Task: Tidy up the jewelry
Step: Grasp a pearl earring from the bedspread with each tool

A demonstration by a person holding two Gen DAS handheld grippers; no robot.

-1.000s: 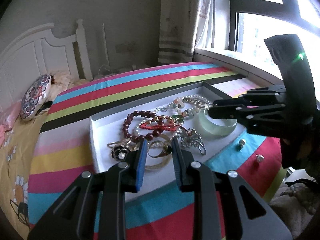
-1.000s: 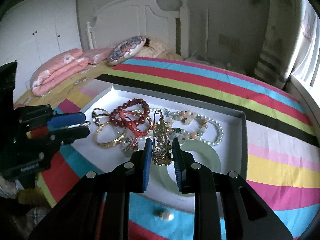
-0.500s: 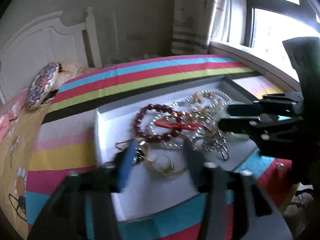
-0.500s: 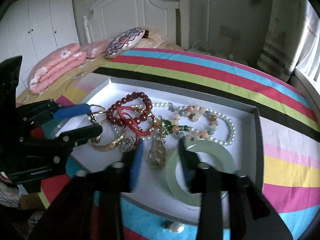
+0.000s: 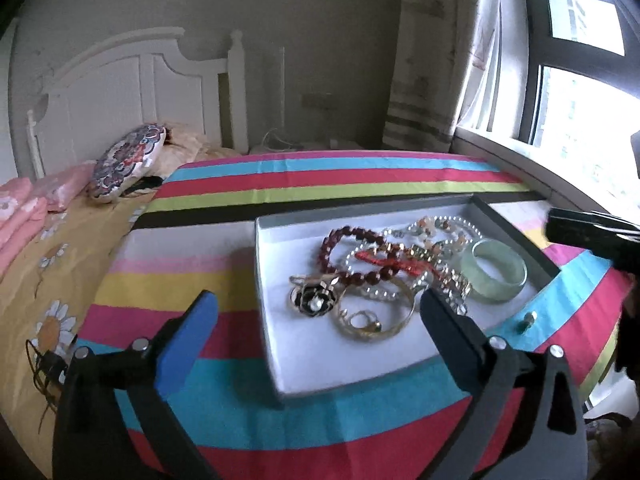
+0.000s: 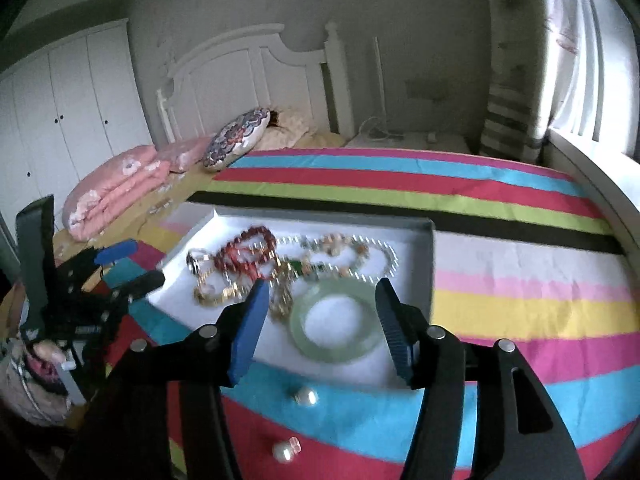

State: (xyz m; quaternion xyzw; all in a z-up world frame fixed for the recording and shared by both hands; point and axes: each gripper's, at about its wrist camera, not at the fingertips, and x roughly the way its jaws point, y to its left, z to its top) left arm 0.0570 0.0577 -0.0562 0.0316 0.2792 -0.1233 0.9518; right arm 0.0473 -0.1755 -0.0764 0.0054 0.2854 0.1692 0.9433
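A white shallow box [image 5: 280, 360] on the striped bedspread holds a tangle of jewelry: a dark red bead bracelet [image 5: 340, 252], a pearl necklace [image 5: 460, 224], a gold bangle [image 5: 384, 320], a black flower brooch [image 5: 316, 300] and a pale green jade bangle [image 5: 496, 270]. My left gripper [image 5: 316, 316] is open and empty, above the box's near edge. My right gripper [image 6: 320, 312] is open and empty, above the jade bangle [image 6: 336, 328] and a gold pendant [image 6: 280, 300]. The box also shows in the right wrist view [image 6: 424, 272].
Two pearl earrings [image 6: 306, 396] [image 6: 285, 450] lie on the bedspread in front of the box; one small earring [image 5: 528, 320] shows in the left wrist view. Pillows [image 6: 236, 144] and a pink quilt [image 6: 116, 188] lie by the headboard. A window sill [image 5: 520, 160] runs on the right.
Both grippers have opened wide and pulled back from the box. The right gripper let go of the gold pendant, which now lies in the box beside the jade bangle.
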